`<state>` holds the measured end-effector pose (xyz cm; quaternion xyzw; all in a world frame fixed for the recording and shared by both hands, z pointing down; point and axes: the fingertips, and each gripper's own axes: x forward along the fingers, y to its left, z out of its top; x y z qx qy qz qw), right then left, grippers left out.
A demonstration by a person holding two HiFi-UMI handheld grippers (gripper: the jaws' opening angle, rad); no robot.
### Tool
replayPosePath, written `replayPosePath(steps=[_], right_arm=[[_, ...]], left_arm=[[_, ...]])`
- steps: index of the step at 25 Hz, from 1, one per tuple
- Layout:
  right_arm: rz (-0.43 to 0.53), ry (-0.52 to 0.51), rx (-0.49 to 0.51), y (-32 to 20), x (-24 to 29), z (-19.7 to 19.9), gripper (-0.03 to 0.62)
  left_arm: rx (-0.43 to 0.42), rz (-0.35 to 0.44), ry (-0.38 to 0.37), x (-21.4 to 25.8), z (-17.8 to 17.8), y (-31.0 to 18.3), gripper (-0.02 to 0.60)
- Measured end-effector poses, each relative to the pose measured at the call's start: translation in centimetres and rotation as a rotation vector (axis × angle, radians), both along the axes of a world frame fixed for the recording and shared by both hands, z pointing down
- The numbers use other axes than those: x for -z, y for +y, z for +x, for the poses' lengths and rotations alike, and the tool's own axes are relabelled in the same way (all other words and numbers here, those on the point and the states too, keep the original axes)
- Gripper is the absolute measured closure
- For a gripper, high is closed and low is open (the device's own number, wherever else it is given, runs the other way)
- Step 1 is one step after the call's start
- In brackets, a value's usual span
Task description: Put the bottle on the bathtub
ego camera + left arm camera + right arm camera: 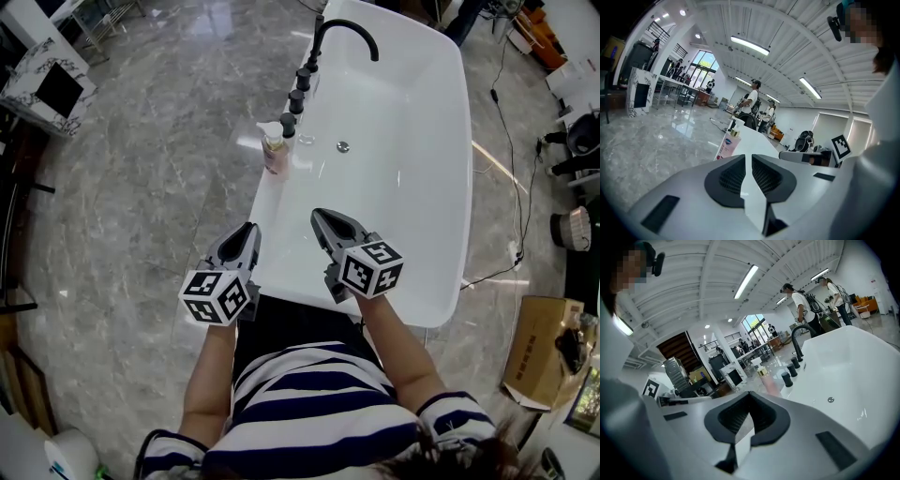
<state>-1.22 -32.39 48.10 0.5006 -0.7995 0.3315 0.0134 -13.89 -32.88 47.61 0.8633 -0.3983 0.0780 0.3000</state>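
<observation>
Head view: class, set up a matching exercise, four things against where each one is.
1 bottle
2 faucet
3 drain
4 cardboard box

A inside the bathtub
B on the floor, right of the tub
C standing on the tub's left rim
D arching over the tub's far end

Pairs: 1-C, 2-D, 3-A, 4-B

No words or numbers can be read anywhere. The bottle (727, 149) on the bathtub (417, 141) rim carries a pink and white label (728, 142) with a blue oval badge, its print too small to make out. The left cube (217, 298) and right cube (373, 269) show only black and white square patterns.
</observation>
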Motion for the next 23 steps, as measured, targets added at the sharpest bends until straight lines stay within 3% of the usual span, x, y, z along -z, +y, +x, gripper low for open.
replayPosePath(steps=[23], right_arm=[[-0.025,0.002,0.010,0.13,-0.87,-0.63,0.568]], left_arm=[[0.019,0.015,0.009,0.18,-0.56,0.21,0.528]])
